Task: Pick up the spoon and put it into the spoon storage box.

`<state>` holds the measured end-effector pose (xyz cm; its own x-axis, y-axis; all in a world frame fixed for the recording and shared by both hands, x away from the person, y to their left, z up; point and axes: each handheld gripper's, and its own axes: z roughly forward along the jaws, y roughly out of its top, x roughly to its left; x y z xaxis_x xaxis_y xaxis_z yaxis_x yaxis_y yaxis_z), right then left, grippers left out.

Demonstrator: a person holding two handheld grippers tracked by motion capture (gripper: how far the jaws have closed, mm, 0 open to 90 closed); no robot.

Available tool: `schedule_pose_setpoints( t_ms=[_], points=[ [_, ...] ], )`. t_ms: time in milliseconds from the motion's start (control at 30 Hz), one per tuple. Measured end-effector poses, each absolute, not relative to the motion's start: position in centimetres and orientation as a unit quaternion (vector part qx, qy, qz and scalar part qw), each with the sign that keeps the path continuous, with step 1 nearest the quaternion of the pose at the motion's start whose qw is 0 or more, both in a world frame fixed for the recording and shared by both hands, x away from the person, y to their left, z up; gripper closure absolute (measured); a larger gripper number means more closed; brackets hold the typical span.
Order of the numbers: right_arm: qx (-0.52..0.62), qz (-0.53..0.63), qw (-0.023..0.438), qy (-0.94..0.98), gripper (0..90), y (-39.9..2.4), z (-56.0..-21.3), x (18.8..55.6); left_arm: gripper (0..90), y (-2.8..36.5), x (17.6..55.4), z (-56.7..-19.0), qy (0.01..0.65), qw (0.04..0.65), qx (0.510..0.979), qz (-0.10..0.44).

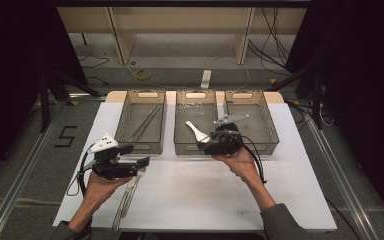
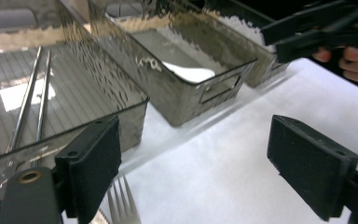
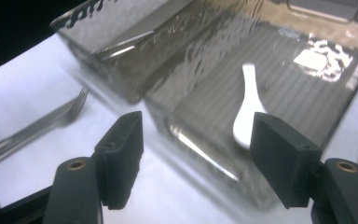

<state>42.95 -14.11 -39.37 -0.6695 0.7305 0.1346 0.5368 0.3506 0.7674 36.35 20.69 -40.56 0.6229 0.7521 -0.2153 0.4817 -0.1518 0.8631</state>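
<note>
My left gripper [image 1: 141,163] hovers open over the white table, near the front corner of the left tray [image 1: 121,120]; its jaws [image 2: 200,168] hold nothing. Forks [image 1: 127,195] lie on the table beneath it, and fork tines [image 2: 121,200] show between the jaws. My right gripper [image 1: 215,140] is over the front edge of the middle tray [image 1: 190,148]. It is open and empty [image 3: 205,163]. A white spoon [image 3: 247,112] lies on that tray's floor just beyond the jaws, also seen as the white spoon [image 1: 196,131].
Two metal chopsticks [image 1: 145,122] lie in the left tray. A flat metal utensil [image 1: 230,119] rests in the right tray [image 1: 272,130]. The three smoky plastic trays stand side by side at the back of the white table [image 1: 195,195]. The floor drops away past the table edges.
</note>
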Motion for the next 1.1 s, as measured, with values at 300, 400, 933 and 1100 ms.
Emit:
schedule_pose_setpoints(
  t_ms=[300,400,933,1100],
  points=[
    [0.382,0.426,0.106,0.813,34.1,-18.4,-42.1,38.6,18.5,20.7,36.9,-41.0,0.436,0.435,0.778,0.124],
    [0.389,0.434,0.107,0.806,34.0,-19.3,-42.3,37.6,18.6,20.8,37.0,-41.0,0.443,0.415,0.785,0.125],
    [0.403,0.444,0.115,0.792,32.3,-21.5,-42.8,35.0,21.4,22.3,37.5,-41.3,0.463,0.333,0.815,0.107],
    [0.410,0.451,0.118,0.784,31.4,-22.0,-42.7,34.5,21.8,22.7,37.6,-41.6,0.472,0.310,0.819,0.098]
  ],
)
